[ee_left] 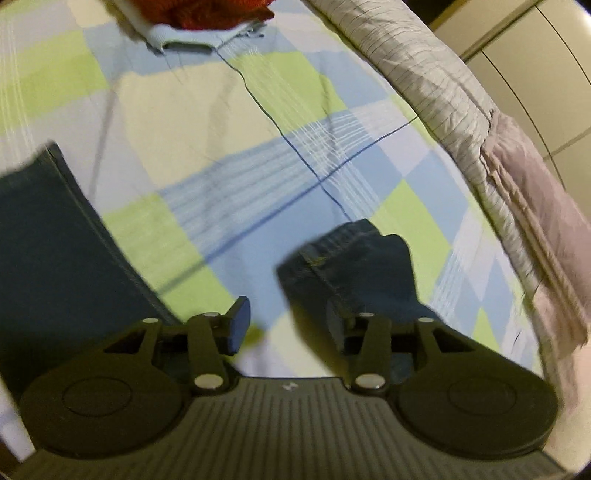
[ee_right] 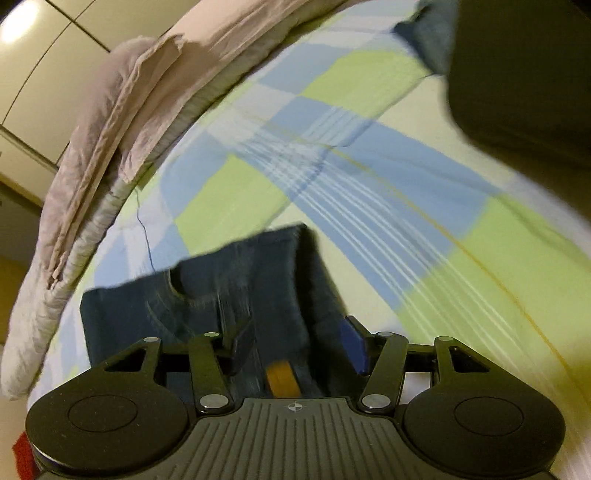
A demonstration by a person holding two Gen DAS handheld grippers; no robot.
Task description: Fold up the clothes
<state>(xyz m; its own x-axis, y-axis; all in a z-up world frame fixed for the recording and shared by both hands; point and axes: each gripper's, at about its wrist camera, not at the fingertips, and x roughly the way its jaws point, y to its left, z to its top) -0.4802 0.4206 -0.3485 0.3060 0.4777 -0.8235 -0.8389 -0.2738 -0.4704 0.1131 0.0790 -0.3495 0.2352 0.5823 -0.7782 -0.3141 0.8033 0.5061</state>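
Left gripper (ee_left: 286, 326) low over the bed, jaws spread wide, nothing pinched between the pads; a bunched corner of dark blue jeans (ee_left: 351, 266) right at the right-hand finger, touching or just in front, hard to tell through the blur. More of the same denim flat on the left side of that view, seam running along its edge. Right gripper (ee_right: 299, 345) also wide apart, denim (ee_right: 236, 288) lying in the gap between the pads but not clamped; tan patch showing on the cloth close to the body. Underneath everything, checked bedsheet (ee_left: 229, 122) in blue, green and cream. Further out, crumpled grey-pink quilt (ee_left: 517, 177) along the bed's edge. Far end in the left view: folded pale blue garment (ee_left: 195, 37) with a red knit (ee_left: 207, 13) stacked on top.
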